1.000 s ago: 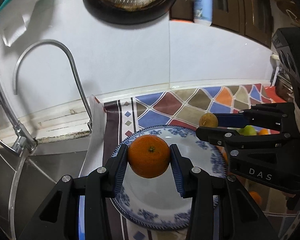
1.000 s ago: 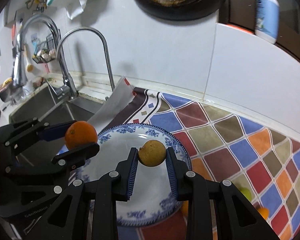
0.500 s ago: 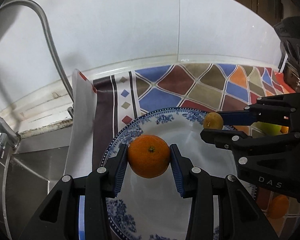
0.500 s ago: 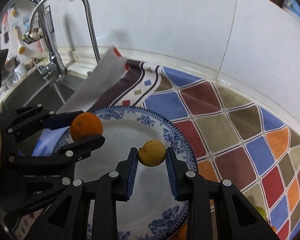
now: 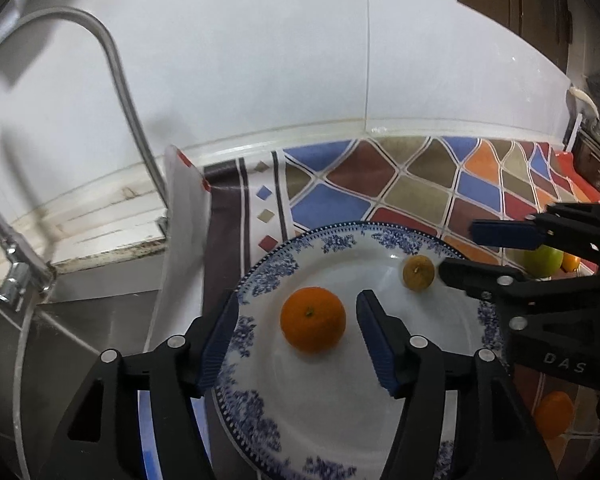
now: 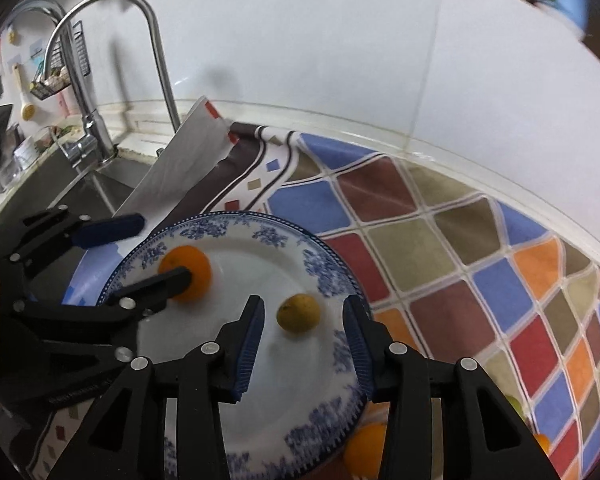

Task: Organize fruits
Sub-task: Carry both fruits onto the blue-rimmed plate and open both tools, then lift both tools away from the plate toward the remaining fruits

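Note:
An orange [image 5: 313, 319] lies on the blue-patterned white plate [image 5: 340, 432], between the spread fingers of my open left gripper [image 5: 296, 334]. A small yellow-brown fruit [image 6: 299, 314] lies on the same plate [image 6: 268, 240], between the spread fingers of my open right gripper [image 6: 303, 340]. Neither fruit touches the pads. In the right wrist view the orange [image 6: 192, 268] is partly hidden by the left gripper's finger. In the left wrist view the small fruit [image 5: 419, 273] sits by the right gripper's lower finger.
A green fruit [image 5: 542, 260] and oranges [image 5: 553, 414] lie on the colourful mat [image 5: 420, 196] right of the plate. One orange [image 6: 364, 454] sits under the plate's near rim. The sink and tap [image 6: 156, 60] are to the left. White wall behind.
Both grippers opened and let go of their fruit. The orange and the small yellow-brown fruit now rest on the plate. Both grippers came down closer to the plate.

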